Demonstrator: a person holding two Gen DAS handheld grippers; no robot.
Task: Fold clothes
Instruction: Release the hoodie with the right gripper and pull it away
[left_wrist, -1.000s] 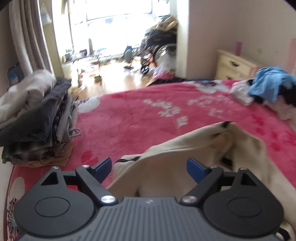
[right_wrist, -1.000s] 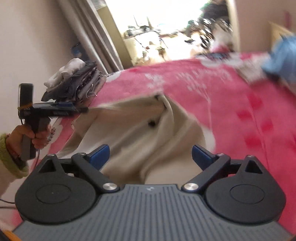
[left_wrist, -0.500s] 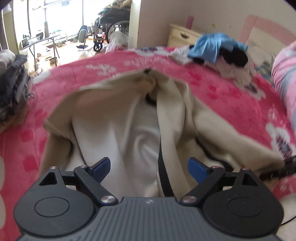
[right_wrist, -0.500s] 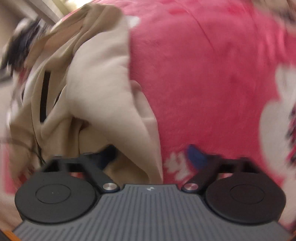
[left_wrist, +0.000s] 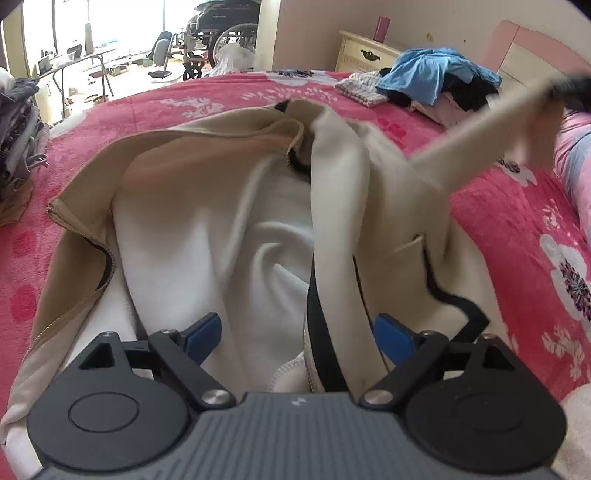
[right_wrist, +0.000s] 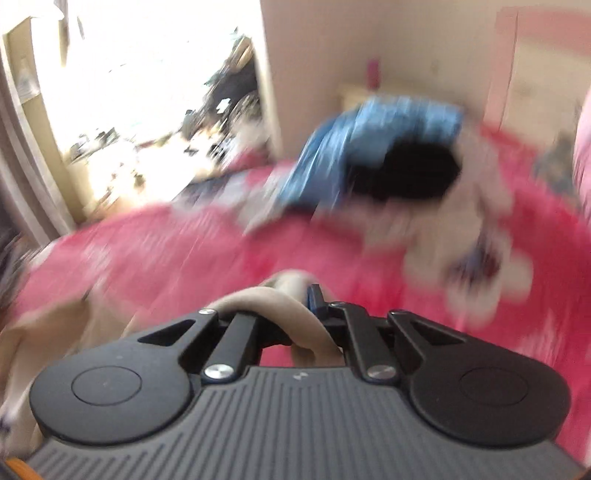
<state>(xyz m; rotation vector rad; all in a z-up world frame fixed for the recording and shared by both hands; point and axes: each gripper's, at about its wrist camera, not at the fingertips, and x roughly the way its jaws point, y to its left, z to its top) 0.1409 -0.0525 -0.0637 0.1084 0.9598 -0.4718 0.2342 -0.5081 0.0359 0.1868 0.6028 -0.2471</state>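
Observation:
A beige zip jacket (left_wrist: 229, 192) with a white lining lies open on the pink bedspread (left_wrist: 517, 236). My left gripper (left_wrist: 297, 332) is open just above the jacket's near hem, with lining and a black band between its fingers. My right gripper (right_wrist: 299, 295) is shut on the jacket's beige sleeve (right_wrist: 266, 299). In the left wrist view the sleeve (left_wrist: 487, 129) is stretched up and to the right, and the right gripper (left_wrist: 569, 86) shows as a dark blur at its end.
A pile of unfolded clothes with a blue garment (left_wrist: 432, 77) on top sits at the far right of the bed. A stack of folded clothes (left_wrist: 18, 122) is at the far left. A cream nightstand (left_wrist: 365, 55) and pink headboard (left_wrist: 524, 48) stand behind.
My right gripper has closed on the jacket's sleeve and lifted it up to the right. My left gripper has stayed open over the jacket's hem, a little closer.

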